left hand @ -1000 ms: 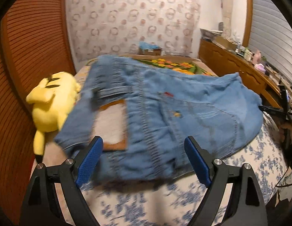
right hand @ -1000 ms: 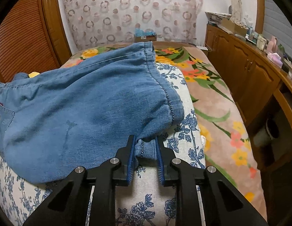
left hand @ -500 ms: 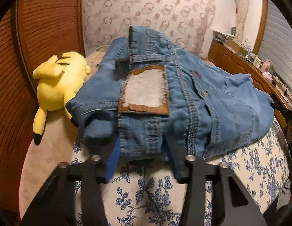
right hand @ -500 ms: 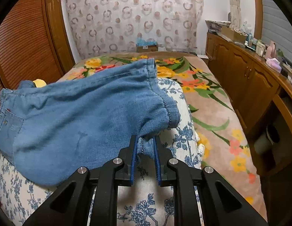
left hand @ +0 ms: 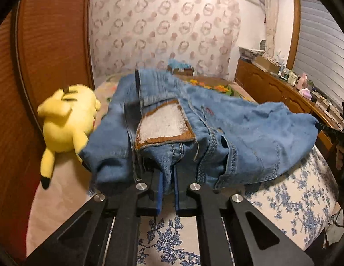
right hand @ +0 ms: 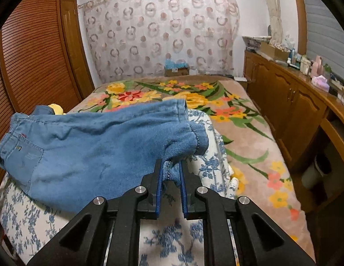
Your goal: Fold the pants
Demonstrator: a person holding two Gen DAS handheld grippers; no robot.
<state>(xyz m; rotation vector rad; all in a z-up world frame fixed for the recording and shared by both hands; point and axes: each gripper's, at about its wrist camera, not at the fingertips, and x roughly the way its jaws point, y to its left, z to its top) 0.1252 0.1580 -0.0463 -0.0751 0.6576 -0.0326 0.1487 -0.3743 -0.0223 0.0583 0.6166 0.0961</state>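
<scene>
Blue denim pants [left hand: 249, 133] lie across a bed with a blue-flowered white sheet [left hand: 294, 199]. My left gripper [left hand: 167, 173] is shut on the waistband, just below the brown leather patch [left hand: 164, 125], and lifts it. My right gripper [right hand: 169, 168] is shut on the hem of a leg of the pants [right hand: 94, 146], and holds it slightly raised. The right gripper also shows at the far right edge of the left wrist view [left hand: 340, 130].
A yellow plush toy [left hand: 65, 119] lies left of the waistband, against the wooden louvred wardrobe [left hand: 50, 55]. A flowered blanket [right hand: 216, 102] covers the far bed. Wooden cabinets [right hand: 294, 102] with clutter run along the right. A cardboard box [right hand: 176, 69] stands by the curtain.
My left gripper moved up to the waistband, closed on it and lifted it. My right gripper stayed shut on the leg hem and rose a little.
</scene>
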